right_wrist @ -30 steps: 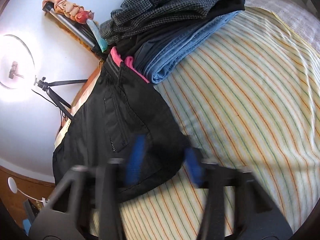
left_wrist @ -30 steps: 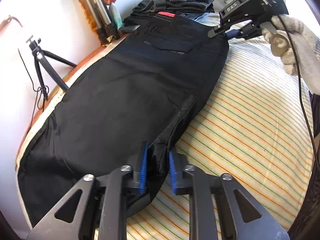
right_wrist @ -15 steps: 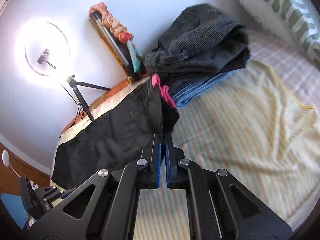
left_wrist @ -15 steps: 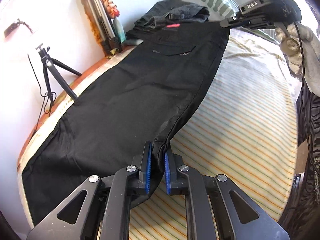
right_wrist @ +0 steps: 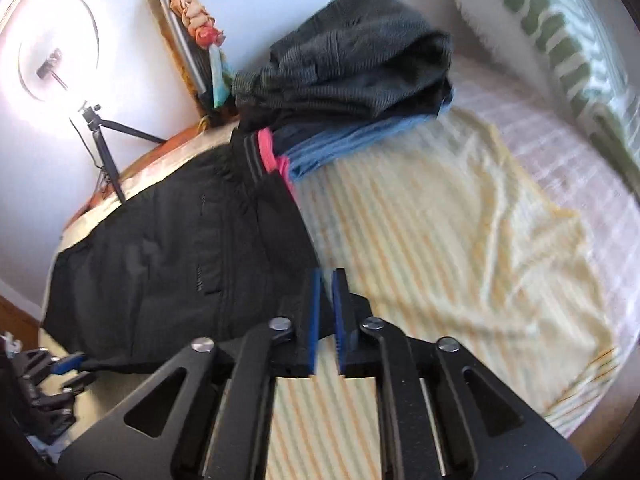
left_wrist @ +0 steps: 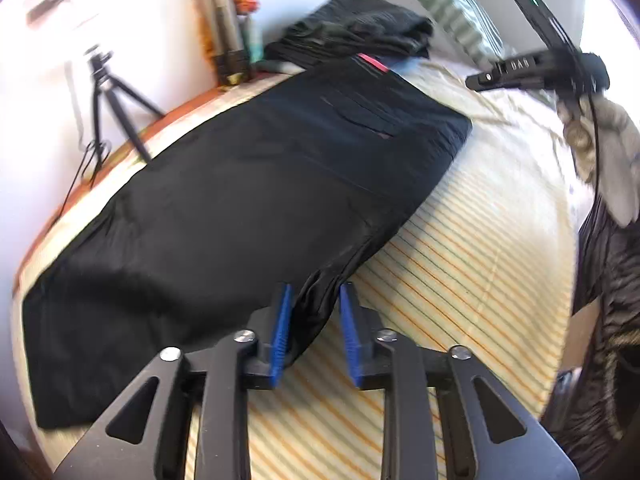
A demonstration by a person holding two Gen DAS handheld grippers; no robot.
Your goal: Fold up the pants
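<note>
Both black two-finger grippers with blue pads stand partly open, their jaws having just been opening. Left gripper (left_wrist: pixel 313 320) has a bunched edge of the long black fabric pants (left_wrist: pixel 240 200) lying loose between its pads, not pressed. Right gripper (right_wrist: pixel 325 312) holds nothing; its pads sit just over the waist corner of the pants (right_wrist: pixel 180 248). These lie flat along the striped yellow bedsheet (left_wrist: pixel 460 280), waistband against the pile of folded dark and blue clothes (right_wrist: pixel 352 80), well apart from the green-patterned pillow (right_wrist: pixel 560 40)
</note>
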